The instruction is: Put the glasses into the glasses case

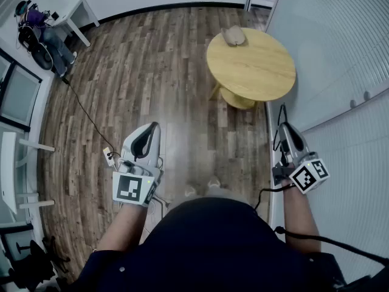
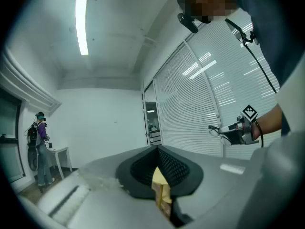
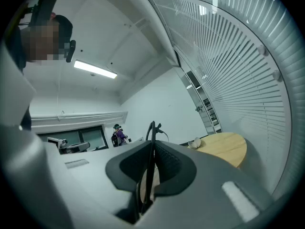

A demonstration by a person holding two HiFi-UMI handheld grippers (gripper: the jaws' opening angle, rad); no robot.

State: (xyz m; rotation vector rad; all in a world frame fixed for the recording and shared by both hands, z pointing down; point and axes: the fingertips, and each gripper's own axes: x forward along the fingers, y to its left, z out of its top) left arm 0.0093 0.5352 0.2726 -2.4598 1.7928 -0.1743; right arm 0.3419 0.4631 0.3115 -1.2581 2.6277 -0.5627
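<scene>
An office-like room is indicated by a wood-plank floor, a round wooden table at the upper right, white slatted blinds along the right edge, a white desk at the upper left, and a ceiling strip light.

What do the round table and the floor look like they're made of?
The round table looks like pale wood or veneer, smooth and matte yellow; grain is too faint to be sure. The floor looks like brown wood or laminate planks: board seams and streaky grain show, with a soft sheen.
</scene>
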